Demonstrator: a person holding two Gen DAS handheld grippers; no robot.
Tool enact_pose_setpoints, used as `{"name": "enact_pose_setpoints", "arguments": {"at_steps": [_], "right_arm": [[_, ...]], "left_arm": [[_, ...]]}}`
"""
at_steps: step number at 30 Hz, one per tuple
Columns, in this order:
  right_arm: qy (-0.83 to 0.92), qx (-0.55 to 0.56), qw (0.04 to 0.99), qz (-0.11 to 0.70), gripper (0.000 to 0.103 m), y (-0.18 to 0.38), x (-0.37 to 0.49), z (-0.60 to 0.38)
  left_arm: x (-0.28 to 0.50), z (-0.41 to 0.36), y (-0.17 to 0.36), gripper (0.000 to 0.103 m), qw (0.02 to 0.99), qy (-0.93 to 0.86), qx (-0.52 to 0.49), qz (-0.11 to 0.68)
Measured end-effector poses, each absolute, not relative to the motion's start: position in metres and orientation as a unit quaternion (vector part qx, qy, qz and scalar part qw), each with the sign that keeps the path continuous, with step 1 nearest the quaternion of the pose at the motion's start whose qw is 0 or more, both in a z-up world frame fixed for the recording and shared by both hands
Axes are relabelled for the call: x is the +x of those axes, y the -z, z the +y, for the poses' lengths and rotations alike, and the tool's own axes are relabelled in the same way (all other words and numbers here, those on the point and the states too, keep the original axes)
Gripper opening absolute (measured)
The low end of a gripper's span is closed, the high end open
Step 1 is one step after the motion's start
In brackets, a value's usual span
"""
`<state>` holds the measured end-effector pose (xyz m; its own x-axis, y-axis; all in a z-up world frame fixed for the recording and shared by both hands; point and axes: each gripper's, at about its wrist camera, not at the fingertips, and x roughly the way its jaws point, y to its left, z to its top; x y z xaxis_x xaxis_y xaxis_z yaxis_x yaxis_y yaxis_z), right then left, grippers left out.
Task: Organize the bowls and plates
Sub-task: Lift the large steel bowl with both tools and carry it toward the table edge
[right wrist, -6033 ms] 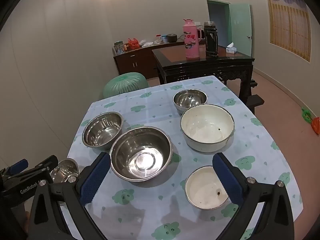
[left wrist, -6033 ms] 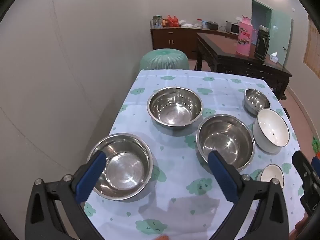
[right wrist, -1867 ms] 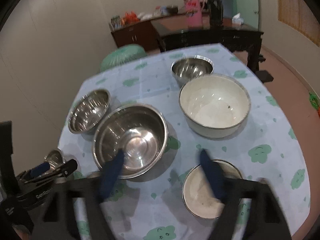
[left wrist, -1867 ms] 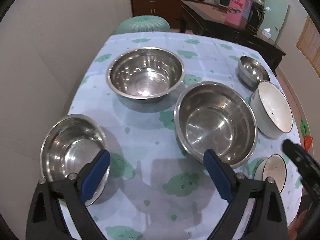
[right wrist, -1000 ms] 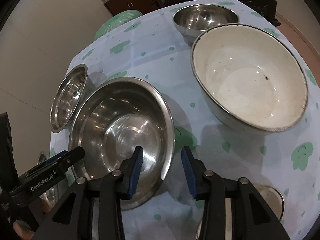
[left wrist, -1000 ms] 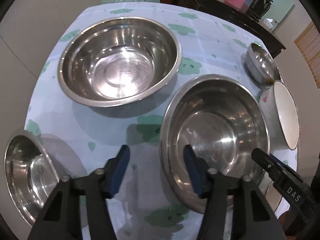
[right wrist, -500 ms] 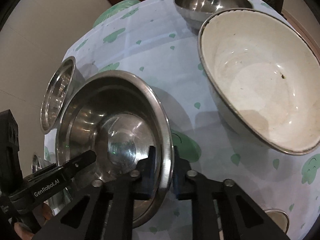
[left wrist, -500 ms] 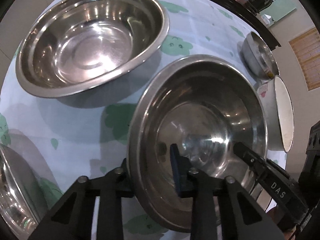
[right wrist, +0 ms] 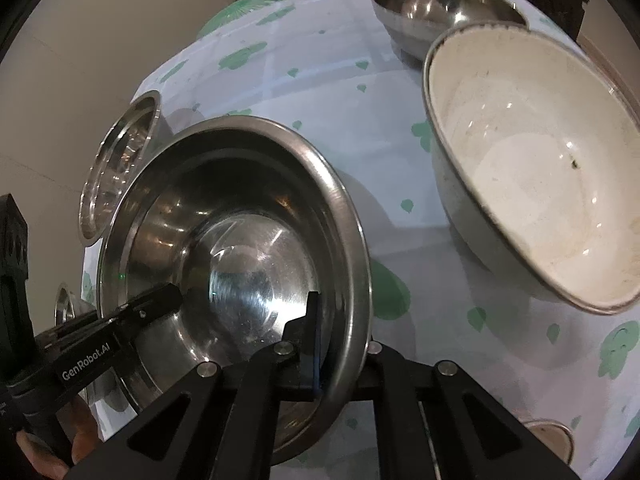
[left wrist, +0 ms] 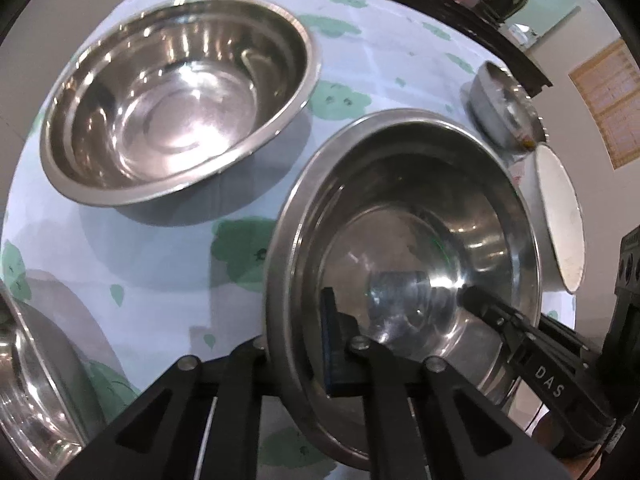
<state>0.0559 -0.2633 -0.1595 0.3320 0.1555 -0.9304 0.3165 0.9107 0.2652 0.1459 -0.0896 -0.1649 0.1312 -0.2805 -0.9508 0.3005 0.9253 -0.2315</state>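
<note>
Both grippers clamped on opposite rim sides of one large round stainless-steel bowl.

In the left wrist view the left gripper has just closed its blue-padded fingers onto the bowl's rim at about 7 o'clock, one finger inside the wall and one outside. The right gripper has just closed the same way at about 4 o'clock in its own view. The bowl sits on a pale tablecloth with green cloud prints. A second wide steel bowl lies at 11 o'clock, apart from it. A white enamel bowl with a dark rim stands near at 2 o'clock, with a small steel bowl just behind it.
</note>
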Motion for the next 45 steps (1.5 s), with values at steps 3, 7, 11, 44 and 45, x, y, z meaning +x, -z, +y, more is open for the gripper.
{"name": "enact_pose_setpoints", "arguments": {"at_steps": [3,7,11,44,45], "right_arm": [[0.052,0.203,0.793,0.572,0.006,0.149,0.052,-0.263],[0.046,0.188,0.801,0.567,0.007,0.132,0.047,-0.256],[0.034,0.178,0.808,0.56,0.007,0.117,0.044,-0.242],[-0.167,0.063,0.805,0.565,0.007,0.099,0.08,-0.011],[-0.168,0.061,0.803,0.568,0.007,0.104,0.082,-0.005]], "left_arm": [[0.138,-0.087,0.152,0.004,0.758,0.199,0.014,0.622],[0.129,-0.079,0.135,0.004,0.767,0.196,0.021,0.611],[0.119,-0.059,0.122,0.004,0.78,0.182,0.019,0.599],[0.071,0.156,0.109,0.006,0.818,-0.026,-0.066,0.571],[0.072,0.159,0.114,0.006,0.815,-0.029,-0.067,0.575]]}}
